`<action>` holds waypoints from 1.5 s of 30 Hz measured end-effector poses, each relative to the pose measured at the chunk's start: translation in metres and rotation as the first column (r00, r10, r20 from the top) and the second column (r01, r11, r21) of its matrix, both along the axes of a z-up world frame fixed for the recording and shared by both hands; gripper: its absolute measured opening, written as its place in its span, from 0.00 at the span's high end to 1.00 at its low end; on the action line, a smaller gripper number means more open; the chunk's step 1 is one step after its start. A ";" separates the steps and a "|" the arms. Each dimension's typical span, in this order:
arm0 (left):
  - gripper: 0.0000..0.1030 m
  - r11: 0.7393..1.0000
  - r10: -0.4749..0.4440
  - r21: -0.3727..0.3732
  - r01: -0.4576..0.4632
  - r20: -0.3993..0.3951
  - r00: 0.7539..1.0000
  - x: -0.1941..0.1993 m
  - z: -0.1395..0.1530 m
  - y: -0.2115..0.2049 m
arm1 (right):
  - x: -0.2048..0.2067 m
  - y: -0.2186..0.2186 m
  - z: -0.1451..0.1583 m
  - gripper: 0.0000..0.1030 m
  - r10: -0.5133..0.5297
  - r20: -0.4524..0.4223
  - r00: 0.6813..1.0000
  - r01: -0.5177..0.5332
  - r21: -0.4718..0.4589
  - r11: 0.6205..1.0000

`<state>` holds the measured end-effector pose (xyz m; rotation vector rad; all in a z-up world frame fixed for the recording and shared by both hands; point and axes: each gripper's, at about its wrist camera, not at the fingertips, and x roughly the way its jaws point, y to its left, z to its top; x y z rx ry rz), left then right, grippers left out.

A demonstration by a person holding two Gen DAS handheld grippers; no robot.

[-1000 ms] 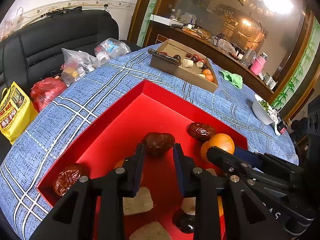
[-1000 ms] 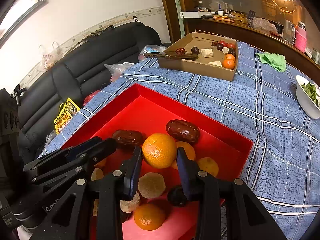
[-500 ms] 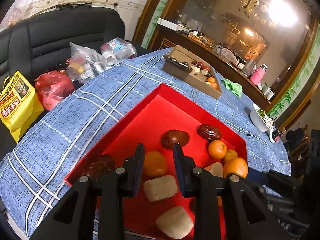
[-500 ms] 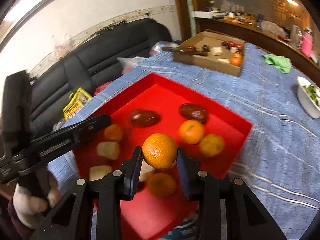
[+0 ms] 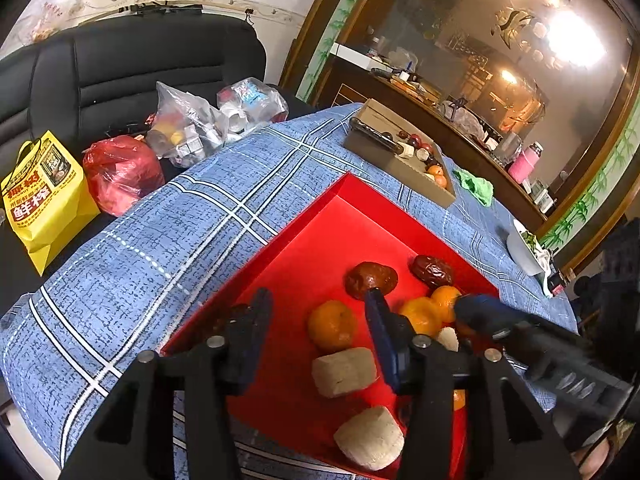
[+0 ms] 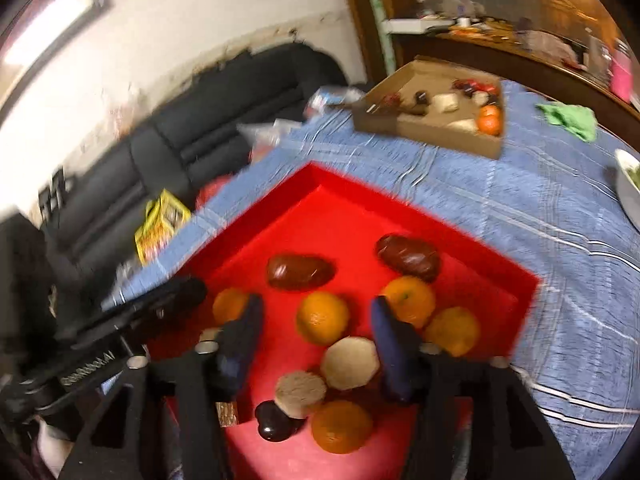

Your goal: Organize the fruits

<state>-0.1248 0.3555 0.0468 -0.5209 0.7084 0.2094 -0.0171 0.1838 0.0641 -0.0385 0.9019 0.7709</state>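
Landmark: red tray [image 5: 320, 216] [image 6: 332, 184], set on the worktop [image 5: 168, 240] [image 6: 540, 200] with its blue plaid cloth.
Left hand-held gripper [image 5: 318, 326]: jaws spread wide, nothing between the pads; it hangs above the tray's near part, over an orange [image 5: 331, 326] and a tan block [image 5: 344, 372].
Right hand-held gripper [image 6: 316, 330]: jaws spread wide and empty, above the tray's middle; an orange [image 6: 322, 318] lies on the tray floor between the fingers, touching neither.
Oranges in tray: two more [image 6: 408, 300] [image 6: 452, 330] toward the tray's right wall, one [image 6: 230, 304] toward its left, one [image 6: 342, 426] at the near edge.
Red dates in tray: two [image 6: 298, 272] [image 6: 408, 258] beyond the oranges, toward the tray's far corner.
Pale pieces in tray: a hexagonal one [image 6: 350, 362] and a round one [image 6: 300, 394], touching, near the tray's front.
Dark glossy fruit [image 6: 276, 426]: just beside the round piece.
Cardboard box [image 5: 400, 164] [image 6: 432, 120]: well beyond the tray's far corner, holding mixed fruit.
Green cloth [image 6: 568, 118]: right of the box, beyond the tray.
White bowl [image 5: 524, 248]: far right of the tray.
Image quality: right wrist view is motion-blurred.
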 end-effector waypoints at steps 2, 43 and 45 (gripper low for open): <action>0.54 1.000 -0.013 -0.001 0.013 -0.002 1.000 0.002 -0.001 -0.002 | 0.001 -0.010 0.006 0.37 -0.015 0.009 1.000 0.015 -0.019 1.000; 0.36 0.999 0.020 0.037 -0.022 0.037 0.999 -0.019 0.024 -0.004 | -0.028 -0.017 0.013 0.37 -0.029 0.220 0.975 0.084 -0.247 0.965; 0.36 0.996 0.025 0.081 -0.028 0.040 0.999 -0.019 0.029 -0.013 | -0.036 -0.031 0.022 0.34 -0.062 0.236 0.970 0.109 -0.194 0.975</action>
